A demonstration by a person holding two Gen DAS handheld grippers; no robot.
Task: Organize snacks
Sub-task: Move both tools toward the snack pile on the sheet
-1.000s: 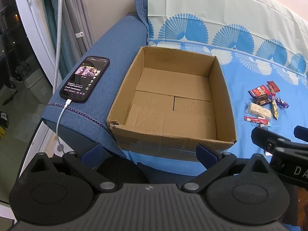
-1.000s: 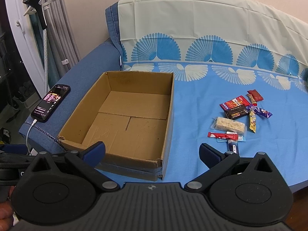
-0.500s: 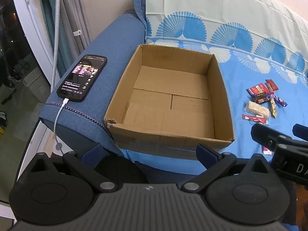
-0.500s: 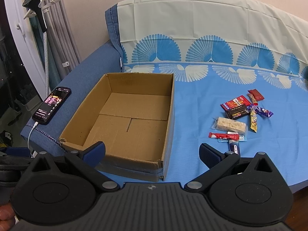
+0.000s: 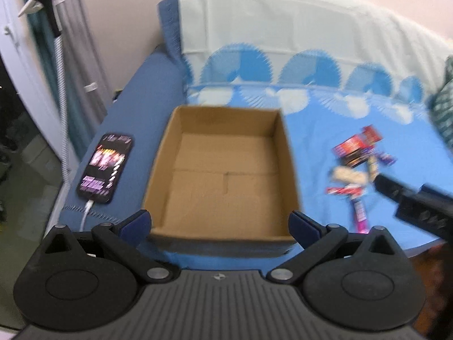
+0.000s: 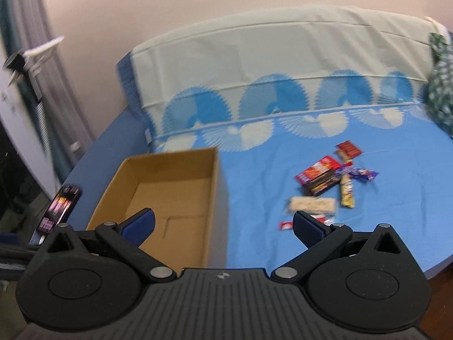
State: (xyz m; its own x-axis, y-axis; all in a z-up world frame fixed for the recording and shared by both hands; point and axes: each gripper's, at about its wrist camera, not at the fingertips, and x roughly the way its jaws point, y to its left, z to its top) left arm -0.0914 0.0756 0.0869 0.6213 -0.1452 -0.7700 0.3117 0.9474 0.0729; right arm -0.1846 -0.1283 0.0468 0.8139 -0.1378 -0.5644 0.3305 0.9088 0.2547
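Open cardboard box [image 5: 223, 175] on the blue patterned sofa cover [image 6: 254, 204], flaps down inside, nothing in it but its own bare floor. Just left of the box, a lit phone [image 5: 106, 167] on the sofa arm [image 5: 136, 107], white cable [image 5: 86, 212] plugged into its near end. To the right of the box and well apart from it, a loose heap of snacks [image 6: 328, 184] flat on the cover: a red packet [image 6: 317, 171] overlapping a dark one, a smaller red packet [image 6: 348, 149] behind, a pale bar in clear wrap [image 6: 311, 204], a yellow bar [image 6: 347, 194], a purple twist-wrapped sweet [image 6: 361, 173], a thin red stick [image 6: 286, 224] partly hidden behind the right gripper's finger. Both views smeared by motion blur, so no print on any wrapper readable. Left gripper [image 5: 220, 221] spread wide and empty, hanging at the box's near rim with one finger at each front corner. Right gripper [image 6: 223, 223] likewise spread wide, holding nothing, its left finger over the box's near right part and its right finger just before the pale bar; seen in the left view as a dark blurred shape cutting in over the near snacks. Box front wall cut off below by the left gripper's body. Bare blue cover between box and snacks, and more beyond the heap to a green patterned cloth [image 6: 441, 85] at the far right edge.
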